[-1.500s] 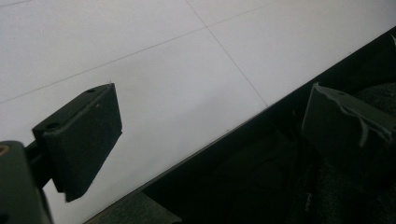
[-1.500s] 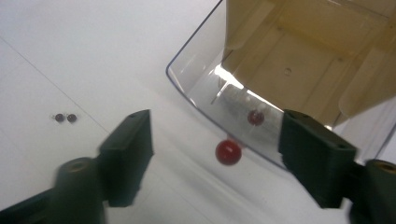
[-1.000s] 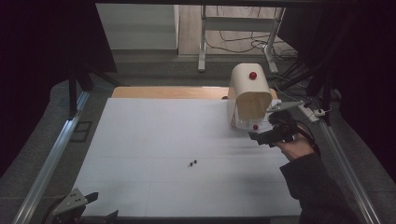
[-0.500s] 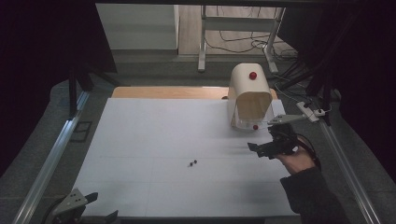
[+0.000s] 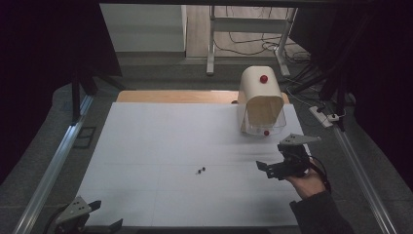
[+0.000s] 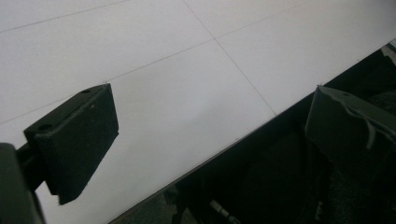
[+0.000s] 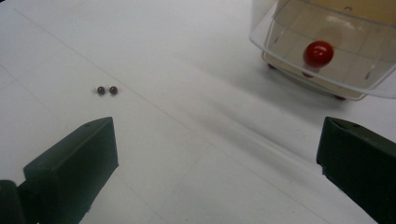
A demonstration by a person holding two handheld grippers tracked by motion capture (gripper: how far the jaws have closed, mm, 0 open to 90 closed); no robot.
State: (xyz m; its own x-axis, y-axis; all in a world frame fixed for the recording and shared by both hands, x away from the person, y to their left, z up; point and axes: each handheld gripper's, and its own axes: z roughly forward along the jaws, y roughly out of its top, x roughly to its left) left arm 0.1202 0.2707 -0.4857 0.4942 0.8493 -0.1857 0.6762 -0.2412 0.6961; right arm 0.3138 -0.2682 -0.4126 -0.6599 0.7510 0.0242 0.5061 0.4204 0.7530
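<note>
A cream box with a rounded top and a clear front flap [image 5: 262, 105] stands at the back right of the white table [image 5: 160, 136]. The flap carries a red knob [image 7: 318, 52], and a second red knob [image 5: 263, 78] sits on the box's top. Two tiny dark beads [image 5: 200, 170] [image 7: 105, 90] lie side by side near the table's middle. My right gripper [image 5: 267, 170] [image 7: 217, 140], held in a hand, hovers open in front of the box, with the beads off to its left. My left gripper [image 5: 104, 214] [image 6: 210, 121] rests open at the table's front left edge, holding nothing.
Metal rails [image 5: 53, 165] run along both sides of the table. A wooden board [image 5: 170, 96] shows behind the white surface. Beyond the table are a frame's legs [image 5: 210, 44] and cables on the floor [image 5: 243, 46]. A power strip [image 5: 324, 116] lies at the right.
My right gripper has drawn back from the box's flap toward the near side of the table and now points left toward the beads. The left gripper has not moved.
</note>
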